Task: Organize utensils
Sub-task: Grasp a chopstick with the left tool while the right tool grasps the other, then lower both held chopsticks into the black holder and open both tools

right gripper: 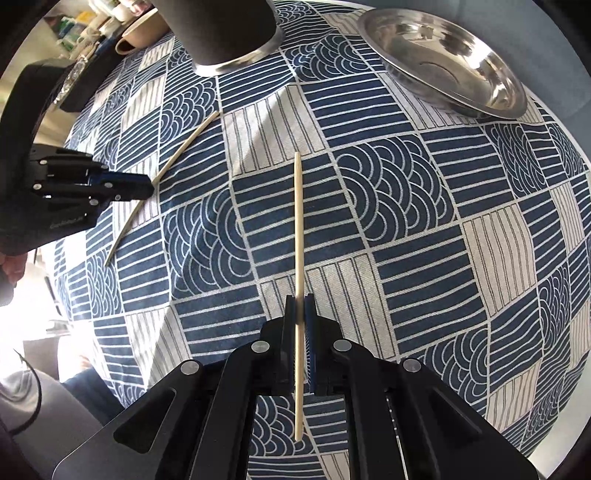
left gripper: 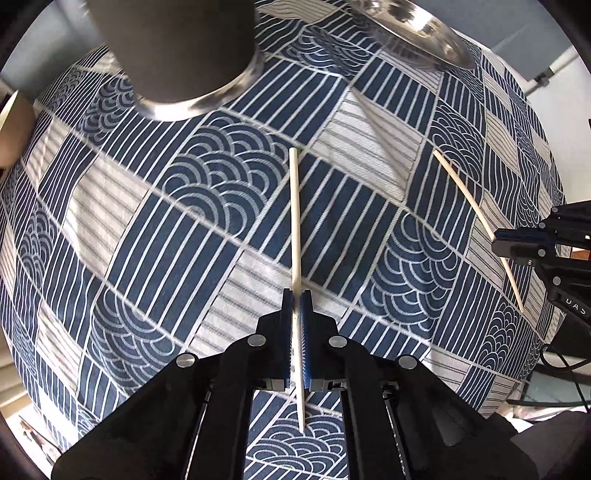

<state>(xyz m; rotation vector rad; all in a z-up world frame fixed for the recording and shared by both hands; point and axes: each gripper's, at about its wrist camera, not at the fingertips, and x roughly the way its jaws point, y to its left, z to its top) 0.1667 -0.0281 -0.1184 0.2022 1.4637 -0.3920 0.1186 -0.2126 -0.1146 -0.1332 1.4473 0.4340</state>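
Close to us, left gripper [left gripper: 297,306]: our jaws pinch one chopstick [left gripper: 295,218], held above the tabletop [left gripper: 110,206].
Right gripper [right gripper: 300,310]: our jaws squeeze the other chopstick [right gripper: 298,229].
Far end: dark cup [right gripper: 225,33] and shiny bowl [right gripper: 443,62].
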